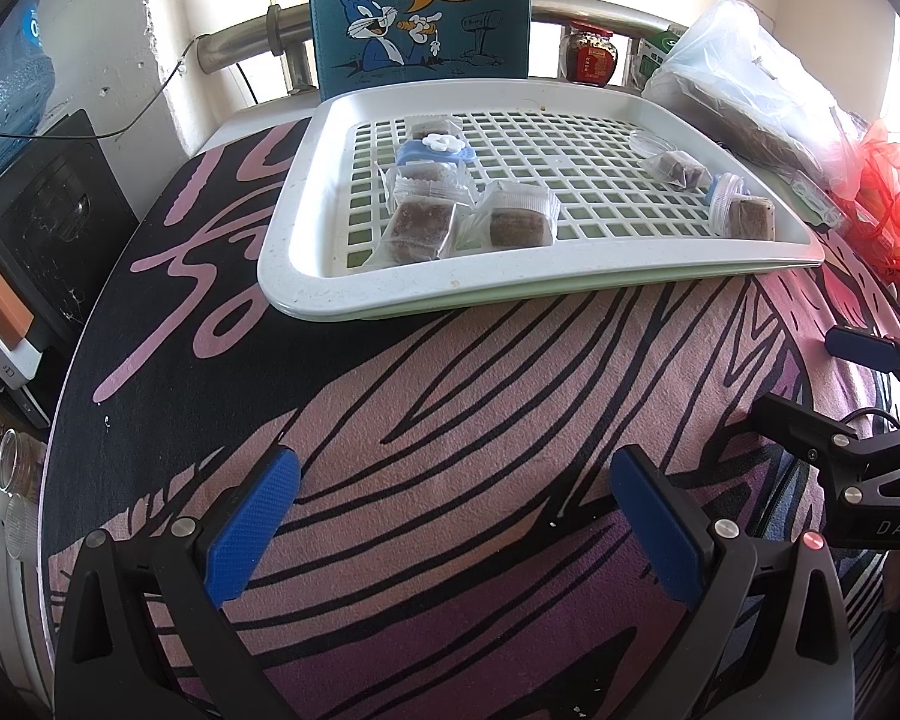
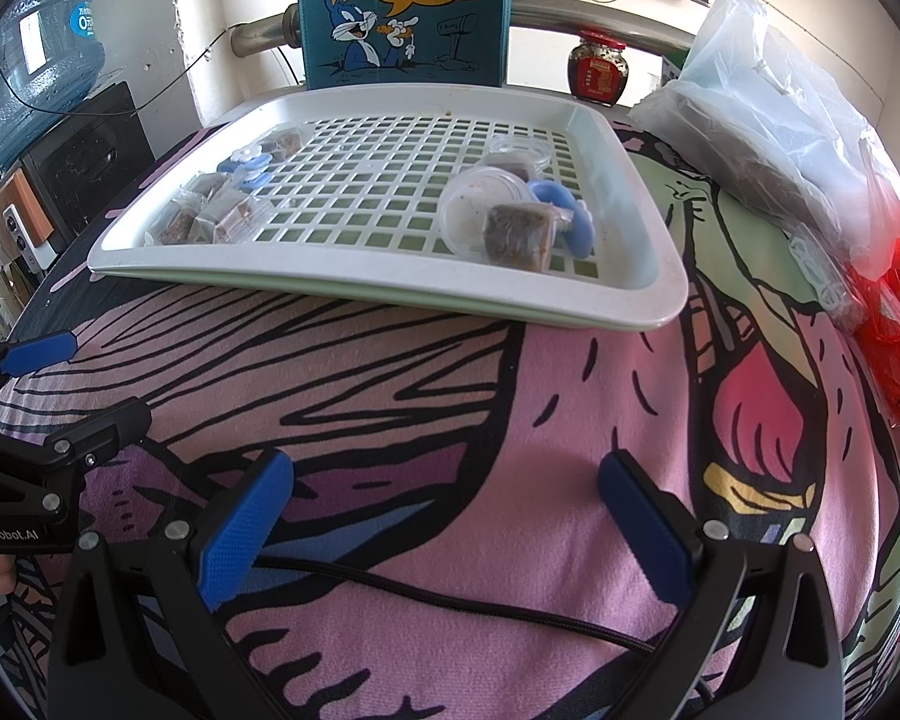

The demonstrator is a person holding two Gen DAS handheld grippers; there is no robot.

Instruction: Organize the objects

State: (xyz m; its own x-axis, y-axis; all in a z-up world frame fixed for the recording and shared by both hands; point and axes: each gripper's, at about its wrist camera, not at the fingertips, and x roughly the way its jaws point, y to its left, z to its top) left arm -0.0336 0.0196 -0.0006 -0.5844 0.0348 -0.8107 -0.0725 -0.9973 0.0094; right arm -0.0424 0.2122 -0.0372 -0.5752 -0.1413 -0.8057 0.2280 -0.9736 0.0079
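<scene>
Both grippers hover low over the pink-and-black printed cloth (image 1: 450,396) at the near edge of the table, each with its blue-padded jaws spread wide and nothing between them: the left gripper (image 1: 453,516) and the right gripper (image 2: 444,516). Each camera catches the other tool at its margin, the right one at the right edge of the left wrist view, the left one at the left edge of the right wrist view, where a fingertip also shows on the handle.

Farther back sits the white plastic grid tray (image 1: 306,276) on a pale green under-tray. At its left lie clear-wrapped brown square cakes (image 1: 417,228) in a loose cluster, with a blue lid topped by a white flower knob (image 1: 438,147) just behind them. At its right a small clear plastic jar (image 2: 468,210) lies on its side; the right wrist view shows its open mouth with a brown cake (image 2: 516,237) just in front and a blue lid (image 2: 570,216) beside it, which the left wrist view gives only edge-on.

Behind the tray stands a teal cartoon-rabbit box (image 1: 420,6). A red-capped glass jar (image 2: 598,69), a clear plastic bag (image 2: 768,102) and a red mesh bag (image 1: 894,204) crowd the far right. Only the right wrist view shows the large blue water bottle (image 2: 30,60) clearly.
</scene>
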